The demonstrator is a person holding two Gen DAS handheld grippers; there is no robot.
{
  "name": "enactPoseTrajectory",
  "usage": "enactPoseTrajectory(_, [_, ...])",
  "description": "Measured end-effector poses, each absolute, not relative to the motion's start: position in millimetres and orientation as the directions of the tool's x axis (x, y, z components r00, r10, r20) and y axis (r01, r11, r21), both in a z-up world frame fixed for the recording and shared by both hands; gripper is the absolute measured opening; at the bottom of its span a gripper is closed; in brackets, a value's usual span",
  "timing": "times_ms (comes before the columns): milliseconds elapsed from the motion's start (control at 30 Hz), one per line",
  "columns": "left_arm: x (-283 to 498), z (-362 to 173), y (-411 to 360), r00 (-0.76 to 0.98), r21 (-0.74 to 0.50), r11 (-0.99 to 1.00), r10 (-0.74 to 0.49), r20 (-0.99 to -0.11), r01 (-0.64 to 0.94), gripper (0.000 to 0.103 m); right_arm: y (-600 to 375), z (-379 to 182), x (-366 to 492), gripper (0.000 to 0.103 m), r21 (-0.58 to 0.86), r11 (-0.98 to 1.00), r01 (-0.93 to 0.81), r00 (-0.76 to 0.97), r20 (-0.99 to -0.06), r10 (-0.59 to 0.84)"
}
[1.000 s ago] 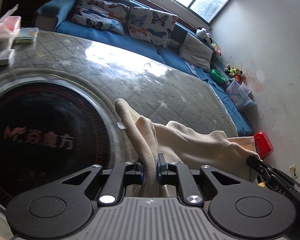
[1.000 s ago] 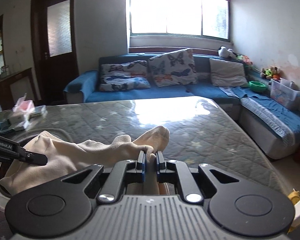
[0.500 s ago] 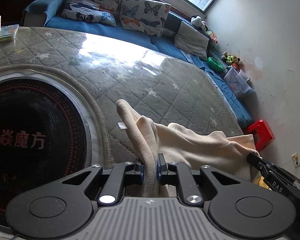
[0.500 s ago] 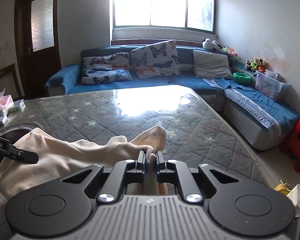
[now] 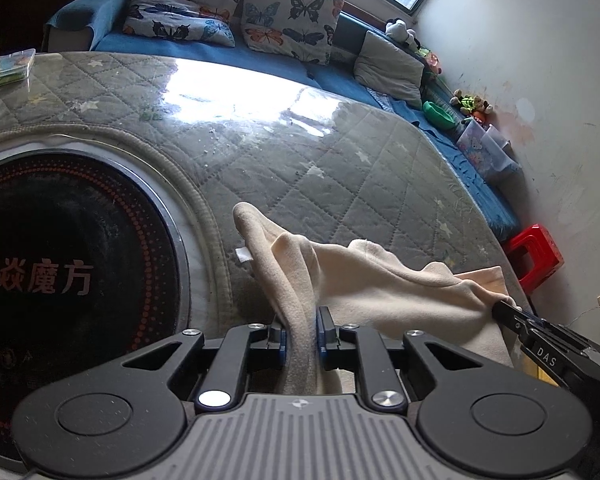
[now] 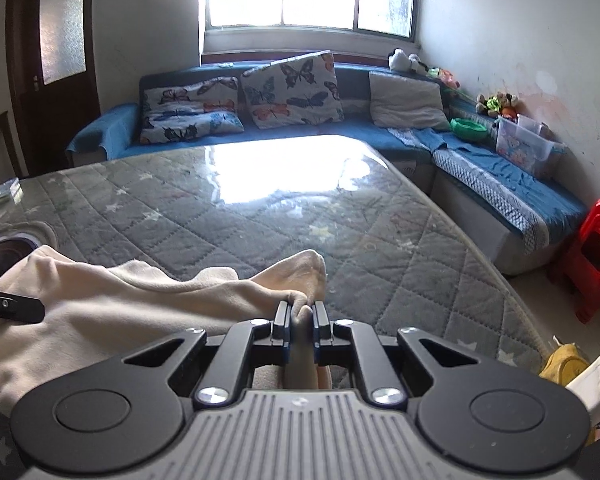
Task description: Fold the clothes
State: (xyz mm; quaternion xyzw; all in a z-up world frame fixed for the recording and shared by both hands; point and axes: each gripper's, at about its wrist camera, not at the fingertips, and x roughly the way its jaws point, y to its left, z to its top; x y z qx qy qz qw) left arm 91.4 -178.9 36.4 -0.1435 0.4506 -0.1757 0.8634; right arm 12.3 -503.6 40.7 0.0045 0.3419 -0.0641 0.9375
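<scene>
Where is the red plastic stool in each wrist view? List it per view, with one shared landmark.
Left wrist: red plastic stool at the right edge, past the quilted table's corner.
Right wrist: at the right edge, on the floor beside the blue sofa.
Shared landmark: cream garment.

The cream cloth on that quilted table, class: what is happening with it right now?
A person holds a gripper in each hand, and both are clamped on one cream cloth. The left gripper pinches one bunched edge near the round black panel; the right gripper pinches another edge nearer the table's side. The cloth hangs slack between them, low over the table, not yet folded.
</scene>
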Motion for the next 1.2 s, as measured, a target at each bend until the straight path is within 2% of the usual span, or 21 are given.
enactPoseTrajectory(200, [91.1,35.5,-179.0,0.536,-0.391,0.902,-0.426,-0.729,0.185,0.018,-499.8,44.5,13.8,0.016,-0.061,0.992,0.113,0.758,-0.64,-0.126])
enactPoseTrajectory(433, [87.9,38.3,-179.5,0.554,-0.354,0.913,-0.406,-0.727,0.204,0.033,-495.6,40.9,25.0,0.018,-0.021,0.997,0.08,0.755,-0.652,-0.074])
enactPoseTrajectory(667, [89.6,43.6,-174.1,0.571,-0.345,0.916,-0.398,-0.718,0.204,0.04,-491.6,34.0,39.0,0.018,0.032,0.998,0.046,0.743,-0.669,-0.012])
enactPoseTrajectory(933, [90.9,50.0,-166.9,0.601,-0.312,0.929,-0.369,-0.709,0.202,0.043,-488.6,21.4,52.1,0.018,0.06,0.998,0.036,0.728,-0.685,0.015])
enactPoseTrajectory(1200, [92.7,56.8,-174.4,0.612,-0.305,0.925,-0.378,-0.695,0.226,0.043,-477.2,35.8,47.3,0.018,0.058,0.998,-0.01,0.748,-0.662,0.046])
